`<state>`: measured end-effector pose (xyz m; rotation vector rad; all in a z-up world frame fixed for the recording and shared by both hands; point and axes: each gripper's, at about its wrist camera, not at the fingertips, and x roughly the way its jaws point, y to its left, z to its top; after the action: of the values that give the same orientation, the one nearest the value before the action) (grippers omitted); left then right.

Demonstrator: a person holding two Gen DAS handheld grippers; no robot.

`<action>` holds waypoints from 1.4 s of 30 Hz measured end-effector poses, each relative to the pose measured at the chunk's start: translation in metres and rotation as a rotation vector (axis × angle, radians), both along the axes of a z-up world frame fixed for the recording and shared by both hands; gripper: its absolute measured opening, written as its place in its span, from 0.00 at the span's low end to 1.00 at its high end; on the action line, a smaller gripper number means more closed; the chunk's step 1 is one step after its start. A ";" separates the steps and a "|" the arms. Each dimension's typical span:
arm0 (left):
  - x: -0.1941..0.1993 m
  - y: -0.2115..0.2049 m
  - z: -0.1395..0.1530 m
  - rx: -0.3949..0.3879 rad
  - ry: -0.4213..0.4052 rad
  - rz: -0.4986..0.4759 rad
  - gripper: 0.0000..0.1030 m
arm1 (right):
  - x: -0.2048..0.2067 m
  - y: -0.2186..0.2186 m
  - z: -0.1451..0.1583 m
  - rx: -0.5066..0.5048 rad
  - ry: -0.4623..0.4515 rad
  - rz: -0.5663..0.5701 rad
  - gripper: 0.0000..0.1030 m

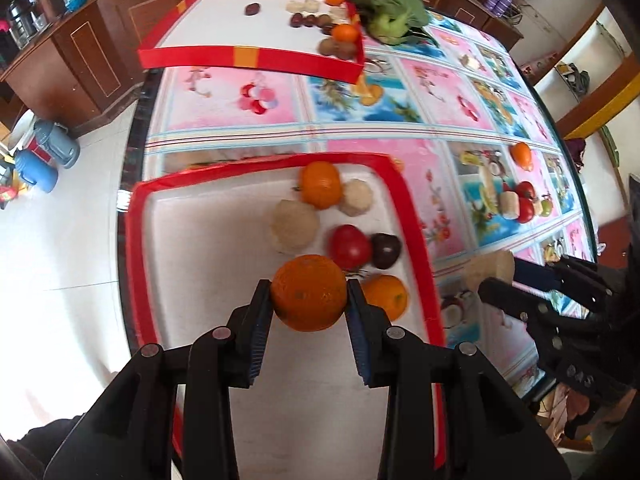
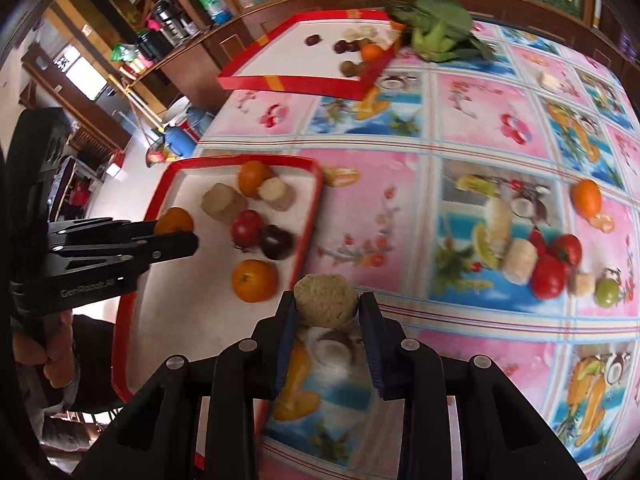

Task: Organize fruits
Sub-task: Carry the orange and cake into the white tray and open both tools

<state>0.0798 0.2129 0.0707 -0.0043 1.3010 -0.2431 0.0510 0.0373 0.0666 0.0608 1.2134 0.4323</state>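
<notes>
the left gripper [image 1: 308,294] is clamped on an orange [image 1: 309,292] above the near red tray [image 1: 138,240], presumably to sort it there, while the right gripper [image 2: 326,306], just beside the tray, pinches a beige corn-cob piece [image 2: 326,300].

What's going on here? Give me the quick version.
A person is sorting fruit on a table with a handheld gripper in each hand. The left gripper is shut on an orange over the near red tray, which already holds oranges, a tomato, a dark fruit and pale pieces. The right gripper is shut on a pale beige piece just beside that tray. A loose orange and a cluster of tomatoes lie on the tablecloth; a far red tray holds more.
</notes>
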 end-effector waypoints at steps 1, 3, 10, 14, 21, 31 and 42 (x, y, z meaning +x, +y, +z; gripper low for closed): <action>0.001 0.004 0.000 0.002 0.000 0.005 0.33 | 0.000 0.005 0.001 0.004 0.000 0.009 0.31; 0.004 0.013 -0.002 0.005 0.003 0.014 0.33 | -0.001 0.017 0.001 0.015 0.005 0.027 0.31; 0.011 0.034 -0.009 0.009 0.018 0.036 0.33 | -0.003 0.053 -0.005 0.041 0.022 0.087 0.31; 0.025 0.038 -0.014 0.030 0.019 0.019 0.33 | 0.001 0.075 -0.007 0.048 0.020 0.118 0.31; 0.050 0.043 -0.024 0.028 0.043 0.018 0.33 | 0.011 0.110 -0.020 0.035 0.008 0.164 0.31; 0.062 0.042 -0.037 0.008 0.060 0.000 0.33 | 0.017 0.130 -0.039 -0.090 -0.042 0.221 0.31; 0.066 0.032 -0.036 0.022 0.064 -0.013 0.33 | 0.020 0.129 -0.042 -0.094 -0.055 0.220 0.32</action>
<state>0.1460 0.2451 0.0343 0.0146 1.3673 -0.2414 0.0706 0.1661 0.0247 -0.1657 1.1886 0.5646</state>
